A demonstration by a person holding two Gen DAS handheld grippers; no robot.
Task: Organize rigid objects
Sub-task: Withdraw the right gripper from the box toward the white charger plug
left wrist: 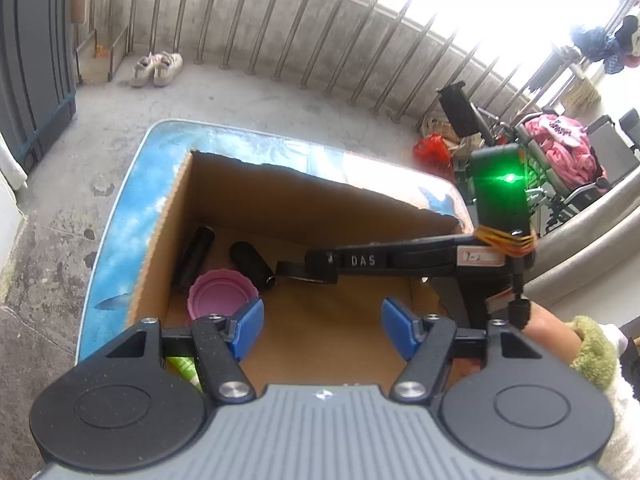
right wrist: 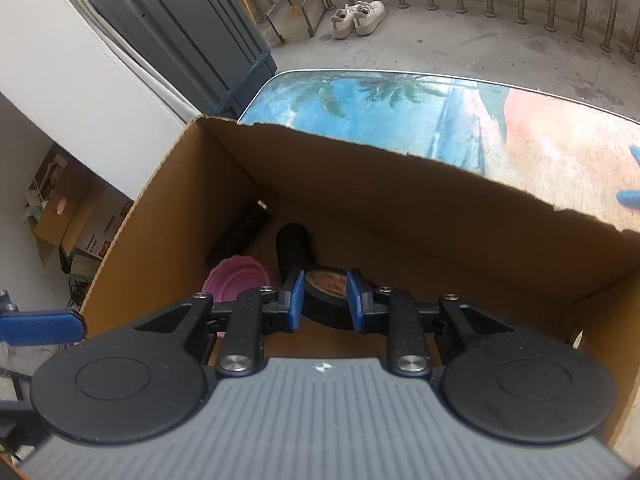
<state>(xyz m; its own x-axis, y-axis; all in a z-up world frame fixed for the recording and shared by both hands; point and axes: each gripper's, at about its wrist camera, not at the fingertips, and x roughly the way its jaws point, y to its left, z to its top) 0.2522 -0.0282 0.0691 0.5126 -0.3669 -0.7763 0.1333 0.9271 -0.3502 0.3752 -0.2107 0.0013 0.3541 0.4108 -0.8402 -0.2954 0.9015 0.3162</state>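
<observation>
Right wrist view: your right gripper [right wrist: 323,294] has its blue pads clamped on a roll of black tape [right wrist: 325,297], held on edge with the printed core facing up, inside the cardboard box [right wrist: 168,200]. The roll hangs above the box floor, just in front of a black cylinder [right wrist: 294,250] and beside the pink ribbed lid [right wrist: 237,278]. Lower the roll until it meets the bare cardboard before you let go; it is round and hard, so if it is released on edge it will likely roll toward the cylinder. Tip it flat, or set it against the box wall. Keep clear of the pink lid, whose shallow upturned rim could catch the roll and leave it tilted.

In the left wrist view your left gripper [left wrist: 322,322] is empty, its fingers well apart, above the near part of the box. Hold it out of the other tool's path.

The box is plain corrugated board with a ragged torn rim, standing on a glossy table [right wrist: 400,96] printed with a beach scene. A second black cylinder [left wrist: 194,258] lies along the left wall; both look smooth and matte. Something pale green [left wrist: 182,366] shows behind the left finger, too hidden for me to name.
</observation>
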